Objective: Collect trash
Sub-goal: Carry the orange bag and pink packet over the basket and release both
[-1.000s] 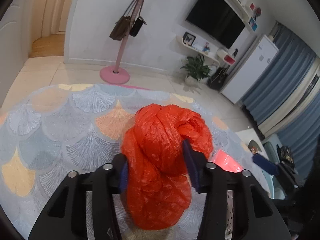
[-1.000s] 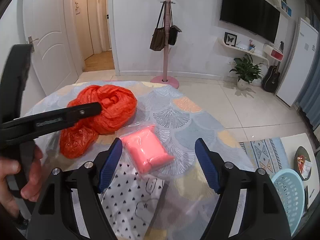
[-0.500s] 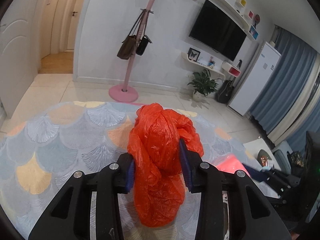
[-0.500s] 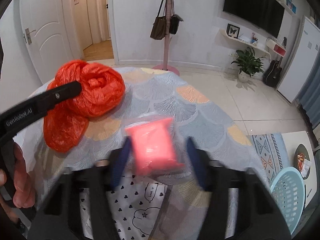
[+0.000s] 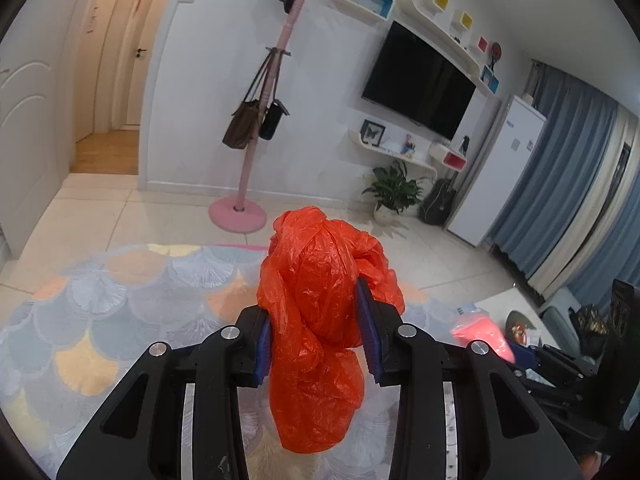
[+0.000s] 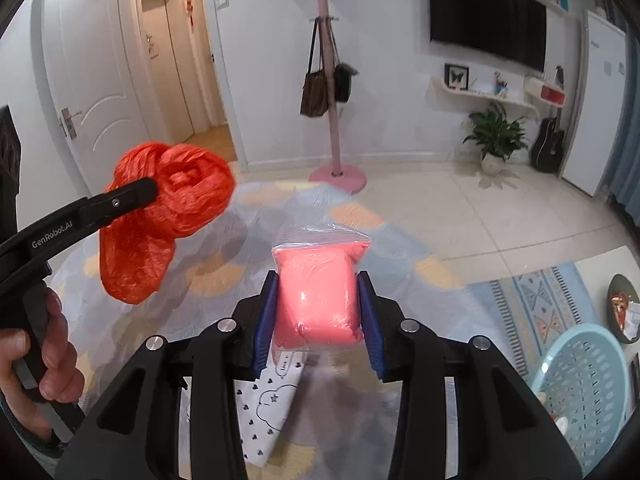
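Note:
My left gripper [image 5: 316,328] is shut on a crumpled orange plastic bag [image 5: 316,320] and holds it up above the table; the bag also shows at the left of the right wrist view [image 6: 164,216]. My right gripper [image 6: 318,312] is shut on a clear zip bag of pink stuff [image 6: 316,296], lifted off the table. That pink bag also shows at the right of the left wrist view [image 5: 478,336]. A light blue plastic basket [image 6: 580,396] stands on the floor at the lower right.
The round table has a scallop-patterned cloth [image 5: 100,320]. A white sheet with small hearts [image 6: 272,400] lies on it under my right gripper. A pink coat stand [image 6: 334,120] with bags, a potted plant [image 6: 494,140] and a low table with a plate [image 6: 622,308] stand beyond.
My right gripper has closed on the pink bag and lifted it off the table. My left gripper has raised the orange bag higher.

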`<state>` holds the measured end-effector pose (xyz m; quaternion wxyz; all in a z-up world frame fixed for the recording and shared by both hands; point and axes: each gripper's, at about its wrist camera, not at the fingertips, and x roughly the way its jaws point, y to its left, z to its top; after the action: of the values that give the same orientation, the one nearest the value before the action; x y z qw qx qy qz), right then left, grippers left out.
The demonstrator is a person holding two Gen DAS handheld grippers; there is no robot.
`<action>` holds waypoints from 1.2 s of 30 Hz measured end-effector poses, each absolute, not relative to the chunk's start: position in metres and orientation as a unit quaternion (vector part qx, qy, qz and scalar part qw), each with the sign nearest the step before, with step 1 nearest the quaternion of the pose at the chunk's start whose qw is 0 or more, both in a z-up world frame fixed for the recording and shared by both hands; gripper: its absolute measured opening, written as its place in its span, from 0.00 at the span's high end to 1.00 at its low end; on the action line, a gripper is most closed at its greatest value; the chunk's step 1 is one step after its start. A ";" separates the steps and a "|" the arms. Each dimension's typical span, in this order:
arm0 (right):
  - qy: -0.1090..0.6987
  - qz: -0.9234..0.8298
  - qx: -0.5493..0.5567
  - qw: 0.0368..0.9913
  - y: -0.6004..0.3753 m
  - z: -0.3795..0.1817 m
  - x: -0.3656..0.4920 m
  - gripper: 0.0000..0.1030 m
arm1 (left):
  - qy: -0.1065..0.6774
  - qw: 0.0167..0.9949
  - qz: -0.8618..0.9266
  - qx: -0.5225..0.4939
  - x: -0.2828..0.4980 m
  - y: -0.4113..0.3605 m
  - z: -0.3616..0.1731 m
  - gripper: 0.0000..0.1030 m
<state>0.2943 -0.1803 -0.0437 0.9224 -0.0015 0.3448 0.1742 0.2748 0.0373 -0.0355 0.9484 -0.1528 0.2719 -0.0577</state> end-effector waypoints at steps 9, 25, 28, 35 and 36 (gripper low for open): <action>0.285 0.098 0.016 0.953 -0.257 0.010 0.244 0.66 | 0.235 0.958 -0.108 -0.122 0.244 -0.016 0.028 0.66; 0.311 -0.057 0.087 0.945 -0.466 0.000 0.191 0.65 | 0.288 0.923 -0.249 -0.058 0.230 -0.232 0.040 0.66; 0.337 -0.072 0.086 0.935 -0.484 -0.018 0.198 0.65 | 0.322 0.906 -0.270 -0.046 0.242 -0.270 0.017 0.66; 0.392 -0.097 0.089 0.910 -0.518 -0.063 0.216 0.65 | 0.395 0.874 -0.283 -0.018 0.269 -0.328 -0.035 0.66; 0.398 -0.099 0.091 0.908 -0.521 -0.068 0.217 0.65 | 0.399 0.872 -0.283 -0.015 0.269 -0.330 -0.038 0.66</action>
<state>0.2165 -0.5212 -0.0677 0.9076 0.0911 0.3978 -0.0988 0.2695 -0.3301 -0.0384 0.8718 -0.0146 0.3994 -0.2832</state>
